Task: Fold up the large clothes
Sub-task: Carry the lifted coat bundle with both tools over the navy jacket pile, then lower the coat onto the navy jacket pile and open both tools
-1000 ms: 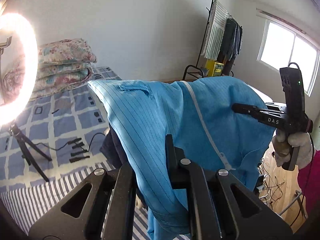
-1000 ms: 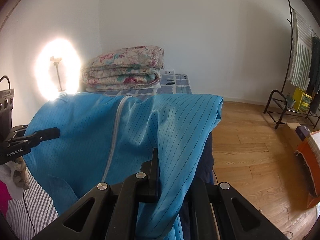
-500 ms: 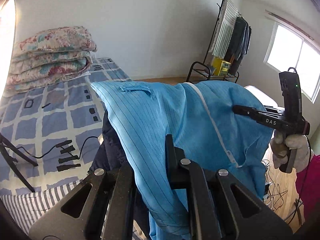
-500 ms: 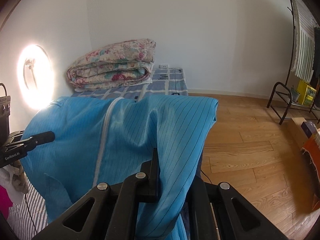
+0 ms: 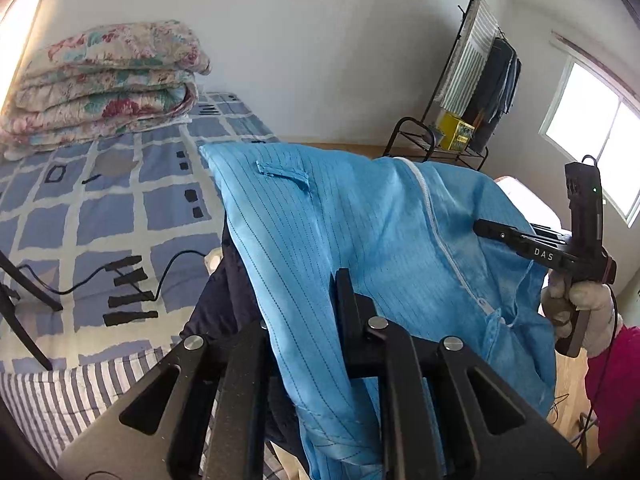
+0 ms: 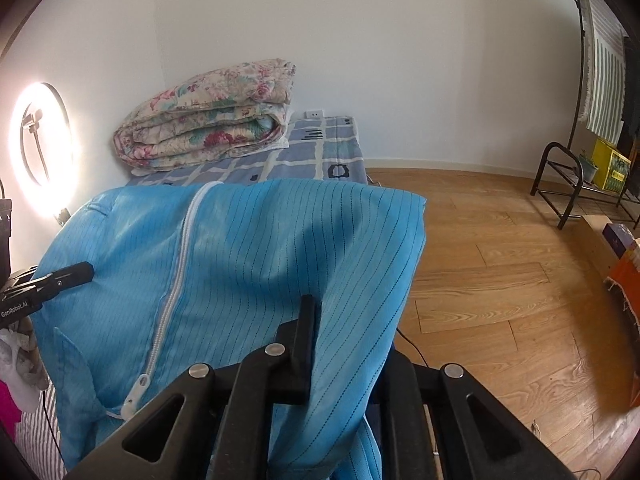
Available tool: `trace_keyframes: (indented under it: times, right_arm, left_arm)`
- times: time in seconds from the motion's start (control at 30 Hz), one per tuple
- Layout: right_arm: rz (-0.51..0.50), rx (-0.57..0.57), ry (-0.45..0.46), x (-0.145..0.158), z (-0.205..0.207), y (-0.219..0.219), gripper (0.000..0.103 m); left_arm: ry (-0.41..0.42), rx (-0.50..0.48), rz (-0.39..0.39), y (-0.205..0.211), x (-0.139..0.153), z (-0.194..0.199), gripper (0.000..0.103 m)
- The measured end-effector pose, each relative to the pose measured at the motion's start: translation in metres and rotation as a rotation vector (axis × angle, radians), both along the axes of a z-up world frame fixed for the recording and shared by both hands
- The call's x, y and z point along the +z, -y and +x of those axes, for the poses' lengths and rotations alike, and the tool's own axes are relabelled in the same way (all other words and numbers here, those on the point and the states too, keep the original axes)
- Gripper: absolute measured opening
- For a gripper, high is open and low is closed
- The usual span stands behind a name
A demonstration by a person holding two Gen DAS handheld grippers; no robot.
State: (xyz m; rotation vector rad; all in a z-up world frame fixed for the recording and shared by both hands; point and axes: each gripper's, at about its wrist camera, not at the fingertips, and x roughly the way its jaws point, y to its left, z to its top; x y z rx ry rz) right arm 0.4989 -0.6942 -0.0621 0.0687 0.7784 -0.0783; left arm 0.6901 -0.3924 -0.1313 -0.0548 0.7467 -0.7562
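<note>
Blue pinstriped zip-front garment (image 5: 360,240), held aloft, draped, hanging above bed.

left gripper (image 5: 308,320): was matte black, with angular linkage arms, triangular cut-outs and round silver screws; white "GenRobot.AI" lettering showed in the right wrist view.
right gripper (image 6: 344,344): had the same black frame and silver screws; white "DAS" lettering, a green indicator light and a thin black cable.
right hand (image 5: 580,304): wore a whitish glove.
sleeve (image 5: 616,384): was bright pink.
</note>
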Motion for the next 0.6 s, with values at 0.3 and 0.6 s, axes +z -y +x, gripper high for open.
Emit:
trace_keyframes:
  times: [0.3,0.6]
  right_arm:
    - [-0.015,-0.095,0.001,-0.008,-0.008,0.013,0.029]
    - [-0.057,-0.181,-0.01,-0.001,-0.023,0.017,0.078]
  left_arm:
    - [0.011,0.025,0.05,-0.001,-0.002,-0.004,0.054]
    - [0.009,0.079,0.077,-0.017,0.003,-0.011,0.07]
